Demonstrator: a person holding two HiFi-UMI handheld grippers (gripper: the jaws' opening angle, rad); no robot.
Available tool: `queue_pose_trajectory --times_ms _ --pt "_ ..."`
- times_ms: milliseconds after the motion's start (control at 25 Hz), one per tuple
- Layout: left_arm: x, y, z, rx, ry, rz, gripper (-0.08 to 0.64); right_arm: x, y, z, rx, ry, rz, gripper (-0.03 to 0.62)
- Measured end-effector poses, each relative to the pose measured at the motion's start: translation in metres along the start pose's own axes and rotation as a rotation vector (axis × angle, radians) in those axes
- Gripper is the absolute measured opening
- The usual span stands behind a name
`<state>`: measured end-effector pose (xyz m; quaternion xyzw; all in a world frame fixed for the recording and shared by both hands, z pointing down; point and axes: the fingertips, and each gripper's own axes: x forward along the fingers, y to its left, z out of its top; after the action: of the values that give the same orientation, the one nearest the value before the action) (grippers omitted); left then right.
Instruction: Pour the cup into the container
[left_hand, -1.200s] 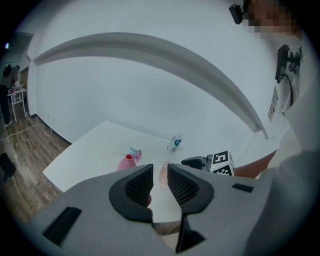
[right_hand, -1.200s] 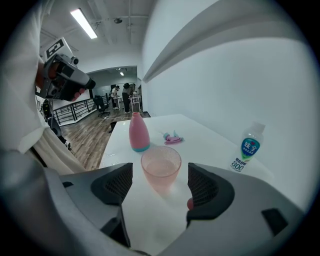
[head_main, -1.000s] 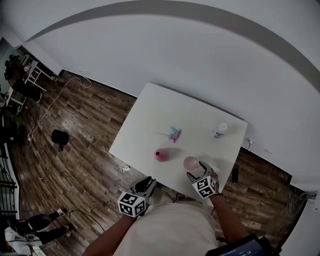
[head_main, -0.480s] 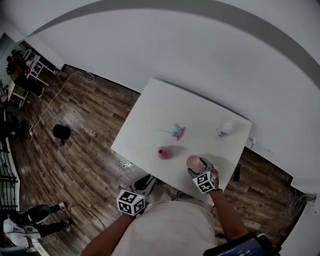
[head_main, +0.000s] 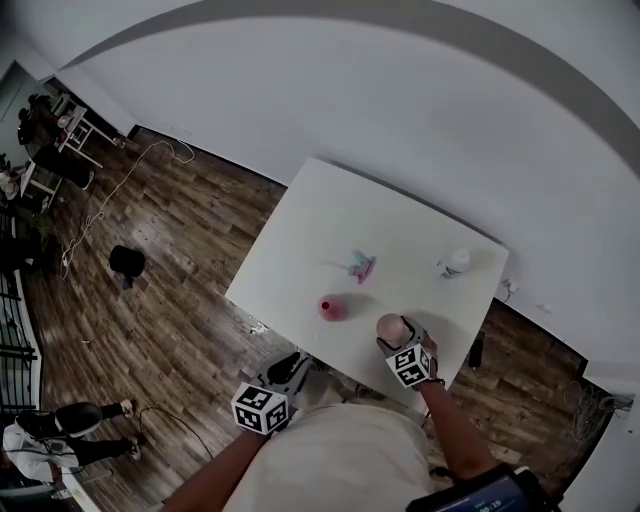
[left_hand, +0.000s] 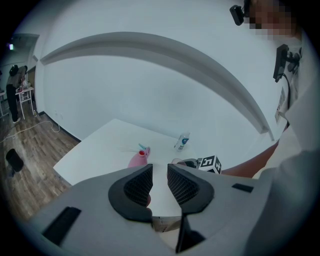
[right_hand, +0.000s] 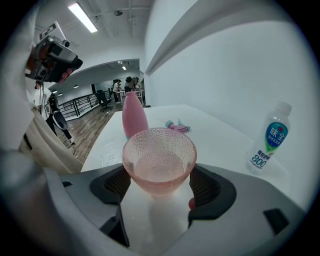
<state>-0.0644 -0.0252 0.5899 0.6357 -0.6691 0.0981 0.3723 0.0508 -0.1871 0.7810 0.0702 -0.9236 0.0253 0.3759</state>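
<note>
Your right claw (right_hand: 161, 186) stands wide, its jaws just opened a little further, with the cup (right_hand: 159, 159) upright between them on the table. The pads sit close at the cup's sides, and no squeeze shows. Your left claw (left_hand: 159, 186) hangs at the table's near edge, well to the left of the right one, its jaws narrow with nothing between them.

The white table (right_hand: 210, 135) under the right claw is smooth and faintly glossy. Just ahead of that claw and slightly left stands the pink container (right_hand: 134, 117). Beyond it, further ahead, lies a small pink and teal thing (right_hand: 176, 125). Off to the claw's right, a clear water bottle (right_hand: 270, 140) with a blue and green label stands upright. The table's far side meets a plain white wall (head_main: 400, 120). To the left a wood floor (head_main: 150, 270) runs back to a lit office area.

The cup is pale pink, see-through, pebbled with small bumps, wide at the rim and tapering down. Whether it holds anything you cannot tell.
</note>
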Motion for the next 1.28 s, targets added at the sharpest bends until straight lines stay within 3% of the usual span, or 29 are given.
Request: queue_pose_trajectory --times_ms 760,960,1280 --pt "-0.007 -0.006 -0.003 0.003 0.005 0.017 0.094 0.005 0.001 0.003 -0.014 -0.037 -0.010 0.350" --pt "-0.009 -0.006 -0.005 0.007 0.004 0.019 0.094 0.005 0.002 0.004 -0.004 -0.066 -0.007 0.387" --pt "-0.012 -0.013 -0.006 0.014 -0.010 0.024 0.094 -0.007 0.004 0.007 0.008 -0.118 -0.002 0.388"
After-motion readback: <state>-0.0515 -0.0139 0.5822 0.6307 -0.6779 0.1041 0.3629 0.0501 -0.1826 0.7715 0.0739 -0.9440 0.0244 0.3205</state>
